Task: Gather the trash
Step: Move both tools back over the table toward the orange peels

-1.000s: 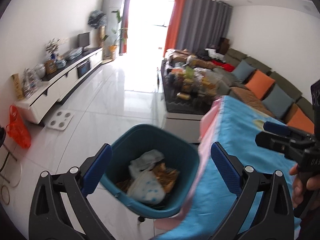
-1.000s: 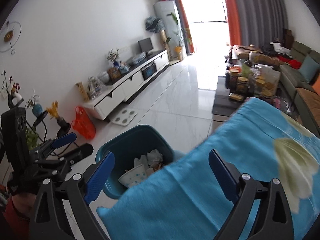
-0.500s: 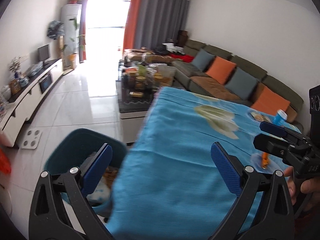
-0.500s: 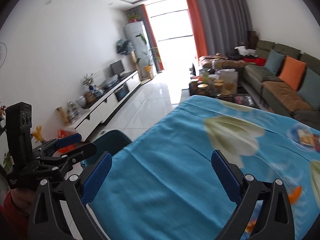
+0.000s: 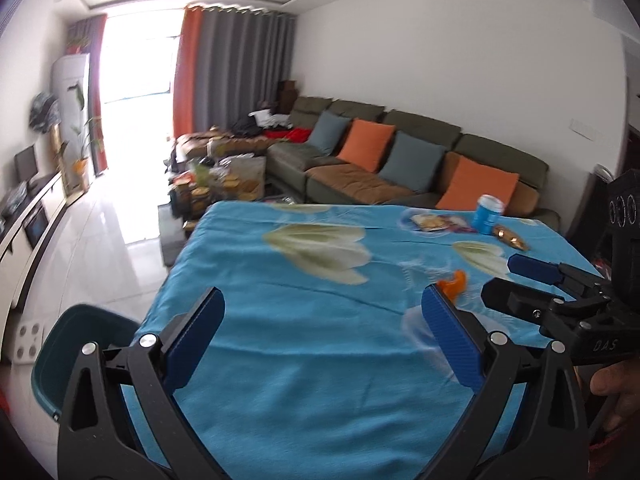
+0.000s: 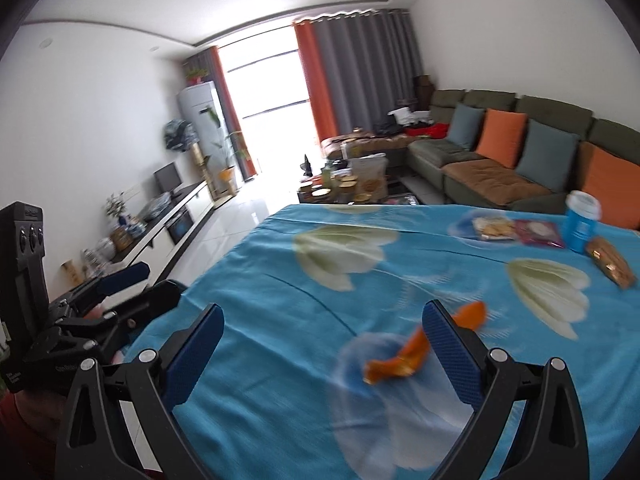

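Two grippers hang over our table, both spread wide with nothing between their blue pads. Our left gripper (image 5: 322, 334) hovers above bare blue tablecloth (image 5: 280, 320); our right gripper (image 6: 322, 336) sits over the same cloth, with the orange peel (image 6: 416, 350) lying just inside its right finger, at about 2 o'clock from the gripper's middle. We cannot tell whether that finger touches the peel, as it is blurred.

From the left wrist view the peel (image 5: 454, 282) shows at 2 o'clock, just beyond the right pad. At the table's far side, around 1 o'clock, stand a blue cup (image 6: 580, 222), a flat snack packet (image 6: 516, 230) and a brown wrapper (image 6: 610, 262), close together. The teal trash bin (image 5: 68, 354) stands on the floor at 9 o'clock, beside the table's near left corner.
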The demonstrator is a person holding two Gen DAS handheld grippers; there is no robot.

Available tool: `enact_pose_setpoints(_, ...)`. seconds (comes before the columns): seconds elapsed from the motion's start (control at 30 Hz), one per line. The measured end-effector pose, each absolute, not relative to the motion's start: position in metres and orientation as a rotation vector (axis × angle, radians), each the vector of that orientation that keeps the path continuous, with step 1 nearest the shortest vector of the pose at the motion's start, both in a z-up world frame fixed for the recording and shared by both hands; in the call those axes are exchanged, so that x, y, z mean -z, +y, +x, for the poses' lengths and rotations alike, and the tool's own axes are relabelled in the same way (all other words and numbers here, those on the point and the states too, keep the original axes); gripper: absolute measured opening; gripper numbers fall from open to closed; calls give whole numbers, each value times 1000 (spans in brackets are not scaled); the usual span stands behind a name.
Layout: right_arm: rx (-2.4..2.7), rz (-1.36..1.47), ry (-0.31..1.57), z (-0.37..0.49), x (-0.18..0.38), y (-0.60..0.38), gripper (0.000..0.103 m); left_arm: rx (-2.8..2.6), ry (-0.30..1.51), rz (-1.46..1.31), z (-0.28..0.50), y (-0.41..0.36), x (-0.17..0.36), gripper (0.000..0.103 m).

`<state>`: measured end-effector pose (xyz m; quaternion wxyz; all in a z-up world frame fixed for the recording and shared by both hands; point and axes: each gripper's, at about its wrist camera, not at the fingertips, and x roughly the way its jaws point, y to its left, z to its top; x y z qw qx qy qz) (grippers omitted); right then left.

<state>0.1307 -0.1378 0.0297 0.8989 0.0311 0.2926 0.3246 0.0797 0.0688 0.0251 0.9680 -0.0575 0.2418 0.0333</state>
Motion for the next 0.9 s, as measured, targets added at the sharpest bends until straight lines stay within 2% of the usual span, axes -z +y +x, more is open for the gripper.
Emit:
enact_pose_setpoints(0.53,-470,145,592,106,-12,-217,96,7,464,-99,77,34,-20,97)
enact_pose_setpoints(0.9,-426,179,623,115,-1,-235,96,90,544,-54,107,1,-1,97)
